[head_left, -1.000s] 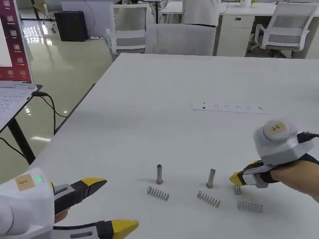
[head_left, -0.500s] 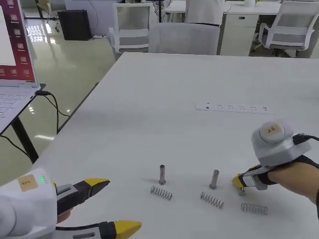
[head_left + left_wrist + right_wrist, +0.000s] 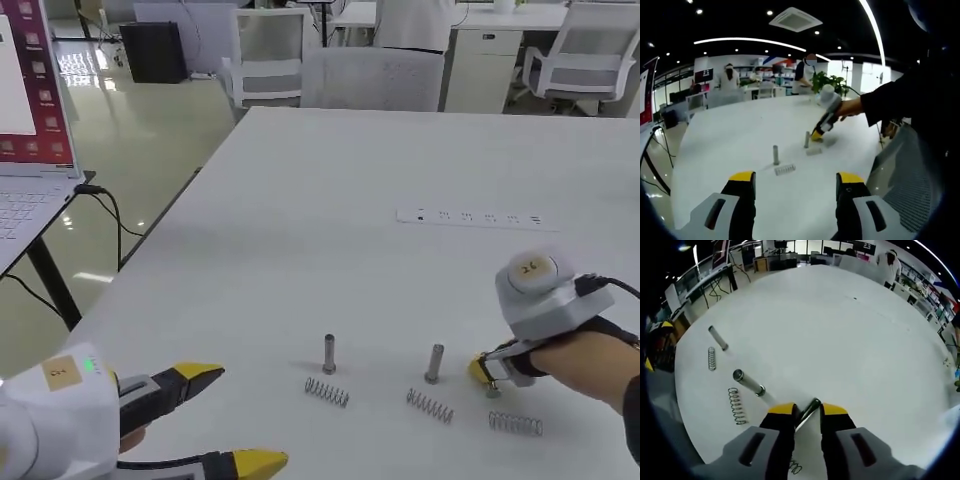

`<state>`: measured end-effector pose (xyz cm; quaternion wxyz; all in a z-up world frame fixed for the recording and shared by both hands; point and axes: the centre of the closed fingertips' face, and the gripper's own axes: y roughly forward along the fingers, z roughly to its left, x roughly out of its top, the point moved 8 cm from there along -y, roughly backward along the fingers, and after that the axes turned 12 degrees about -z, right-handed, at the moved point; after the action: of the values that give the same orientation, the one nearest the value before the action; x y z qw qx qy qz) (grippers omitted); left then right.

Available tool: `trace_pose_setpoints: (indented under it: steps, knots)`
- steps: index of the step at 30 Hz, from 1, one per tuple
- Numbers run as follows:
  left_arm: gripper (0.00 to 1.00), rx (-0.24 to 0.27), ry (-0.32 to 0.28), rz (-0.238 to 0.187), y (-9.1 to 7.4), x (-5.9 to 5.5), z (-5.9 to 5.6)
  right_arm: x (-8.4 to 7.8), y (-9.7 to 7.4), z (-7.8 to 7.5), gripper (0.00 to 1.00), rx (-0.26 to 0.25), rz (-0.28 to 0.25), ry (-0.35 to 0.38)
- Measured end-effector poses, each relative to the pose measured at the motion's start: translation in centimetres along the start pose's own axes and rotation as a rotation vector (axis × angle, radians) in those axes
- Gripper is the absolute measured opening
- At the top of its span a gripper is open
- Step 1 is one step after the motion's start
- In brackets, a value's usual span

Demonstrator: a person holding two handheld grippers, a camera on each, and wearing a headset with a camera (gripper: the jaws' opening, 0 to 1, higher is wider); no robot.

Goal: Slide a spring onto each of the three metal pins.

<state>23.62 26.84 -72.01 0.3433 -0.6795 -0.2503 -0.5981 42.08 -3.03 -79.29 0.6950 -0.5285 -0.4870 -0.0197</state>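
Observation:
Two metal pins [image 3: 329,353] [image 3: 436,362] stand upright on the white table [image 3: 330,230]. My right gripper [image 3: 487,368] is shut on the third, rightmost pin [image 3: 492,388]; in the right gripper view that pin [image 3: 808,415] sits slanted between the yellow fingertips [image 3: 783,410]. Three springs [image 3: 327,393] [image 3: 430,405] [image 3: 516,424] lie flat, one in front of each pin. My left gripper [image 3: 230,418] hovers open at the near left, with nothing between its fingers; its own view has the left pin [image 3: 775,154] and a spring [image 3: 785,169] ahead.
A white power strip [image 3: 470,217] lies further back on the table. The table's left edge runs diagonally; beyond it a laptop [image 3: 25,150] sits on a stand with a cable. Office chairs [image 3: 370,78] stand at the far end.
The head camera has shifted slightly. The right gripper's body has leaned a little to the left while staying shut on the right pin. The left gripper stays open.

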Motion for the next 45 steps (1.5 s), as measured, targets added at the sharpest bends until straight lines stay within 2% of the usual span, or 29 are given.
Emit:
trace_pose_setpoints:
  steps: [5,20,32,39,45]
  knots:
    - [0.6,-0.004,-0.002,0.001,0.0,0.0,-0.1,0.1,0.1,0.2,0.11,0.0,0.007,0.006]
    - [0.6,-0.006,-0.001,0.002,0.1,0.0,-0.1,0.0,0.1,0.5,0.05,-0.009,0.021,0.012]
    - [0.59,-0.005,-0.004,0.002,0.2,0.0,0.1,0.1,0.1,0.3,0.05,-0.011,0.021,0.018]
    - [0.59,-0.006,-0.006,0.0,0.2,-0.1,0.1,0.4,-0.5,0.4,0.05,-0.007,-0.03,0.058]
    - [0.59,-0.011,-0.003,0.001,0.2,0.0,0.1,0.7,-1.7,0.7,0.05,-0.01,-0.069,0.054]
